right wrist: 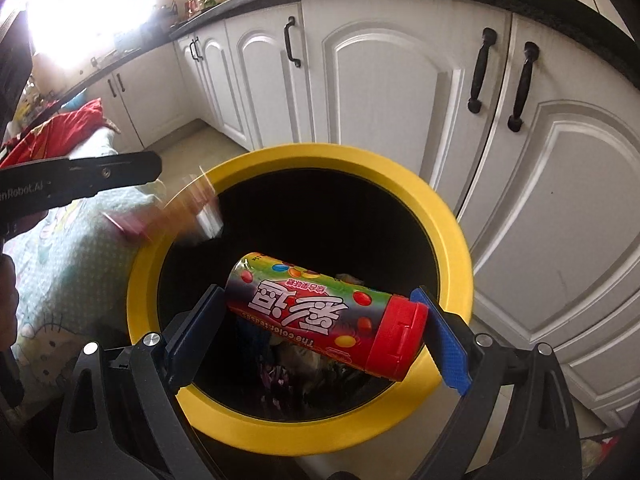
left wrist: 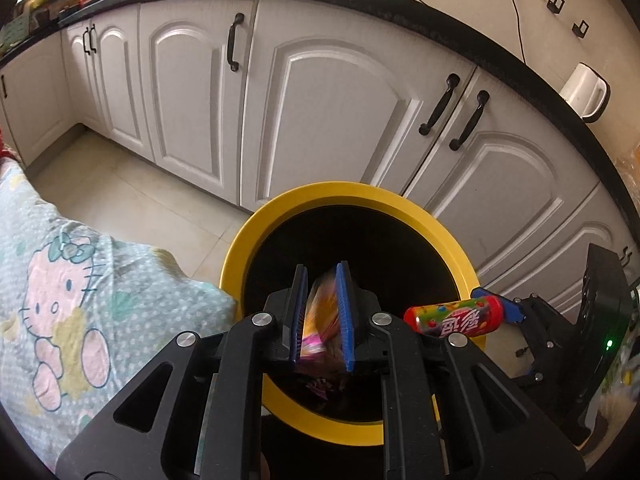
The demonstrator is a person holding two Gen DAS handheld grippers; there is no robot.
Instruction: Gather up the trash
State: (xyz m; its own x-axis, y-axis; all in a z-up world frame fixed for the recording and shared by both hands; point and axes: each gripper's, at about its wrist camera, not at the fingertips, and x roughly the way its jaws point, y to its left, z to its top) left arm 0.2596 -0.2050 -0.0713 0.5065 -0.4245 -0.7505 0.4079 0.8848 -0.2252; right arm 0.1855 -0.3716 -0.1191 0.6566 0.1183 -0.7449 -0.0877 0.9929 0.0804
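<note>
Both wrist views close above, facing down-forward, sharing the yellow-rimmed bin [left wrist: 240,240] [right wrist: 460,248] and white cabinets [left wrist: 340,92] [right wrist: 380,80]

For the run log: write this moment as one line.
left gripper: shut on orange-pink foil wrapper | right gripper: shut on red-capped candy tube | both over yellow-rimmed black bin

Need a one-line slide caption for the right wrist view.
Right gripper holds a candy tube over the yellow-rimmed bin.
</note>
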